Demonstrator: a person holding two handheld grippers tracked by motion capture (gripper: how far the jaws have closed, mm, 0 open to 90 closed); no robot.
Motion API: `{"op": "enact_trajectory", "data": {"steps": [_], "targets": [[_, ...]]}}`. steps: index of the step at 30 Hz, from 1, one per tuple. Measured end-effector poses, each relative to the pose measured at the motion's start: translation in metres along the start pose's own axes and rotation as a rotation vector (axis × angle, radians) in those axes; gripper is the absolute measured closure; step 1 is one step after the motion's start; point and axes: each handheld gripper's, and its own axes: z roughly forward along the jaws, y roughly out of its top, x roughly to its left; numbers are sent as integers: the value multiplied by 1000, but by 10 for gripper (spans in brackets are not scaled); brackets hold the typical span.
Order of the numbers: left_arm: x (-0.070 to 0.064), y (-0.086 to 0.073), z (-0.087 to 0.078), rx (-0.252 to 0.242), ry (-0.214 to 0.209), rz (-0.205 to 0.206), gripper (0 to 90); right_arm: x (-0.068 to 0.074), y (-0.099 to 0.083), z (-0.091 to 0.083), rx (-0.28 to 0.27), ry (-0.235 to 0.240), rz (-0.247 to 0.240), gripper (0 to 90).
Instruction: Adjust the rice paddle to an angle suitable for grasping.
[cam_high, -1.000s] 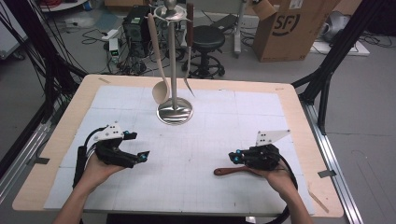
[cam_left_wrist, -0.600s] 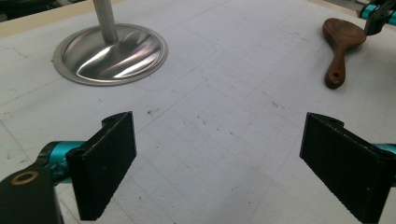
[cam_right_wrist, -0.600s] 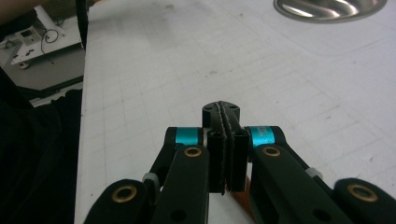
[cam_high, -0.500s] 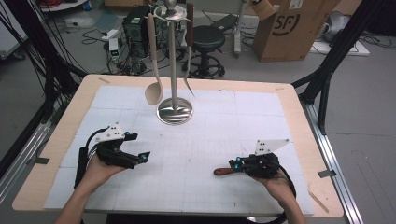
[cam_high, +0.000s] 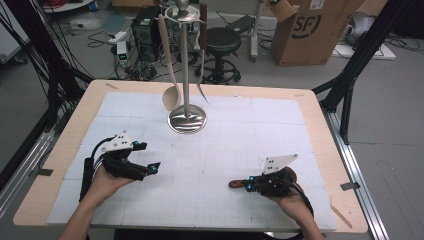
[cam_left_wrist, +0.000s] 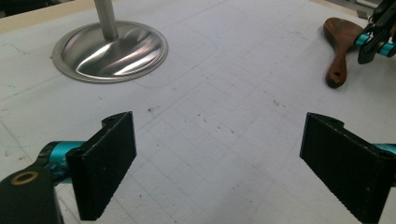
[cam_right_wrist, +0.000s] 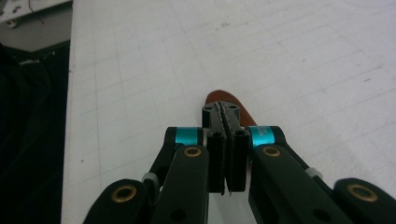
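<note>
Your right gripper (cam_high: 248, 186) sits low over the white mat (cam_high: 240, 145) near the table's front right, jaws pressed together above the dark wooden utensil (cam_left_wrist: 339, 37), with nothing visibly clamped between them. That utensil lies flat on the mat, its handle end pointing left. Your left gripper (cam_high: 154, 167) rests at front left, jaws spread wide and empty, facing the steel stand base (cam_left_wrist: 110, 49).

My wooden table (cam_high: 320, 107) has a white grid mat (cam_high: 240, 150) on it. A shiny stand (cam_high: 186, 120) and a brown spoon (cam_high: 240, 184) sit on the mat.
</note>
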Motion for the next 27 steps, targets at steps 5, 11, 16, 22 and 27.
{"op": "enact_trajectory", "data": {"steps": [5,11,16,22,27], "targets": [[-1,0,1,3,-2,0,113,1,1,7,46,-5,-10,890],[0,0,0,1,-1,-2,113,0,2,15,98,-20,-16,891],[1,0,0,-1,0,-4,113,-1,5,18,97,-29,-14,891],[1,-1,0,4,-1,-4,113,-8,8,21,85,-33,11,891],[2,-2,1,6,0,-6,113,-13,10,22,92,-41,32,891]]}}
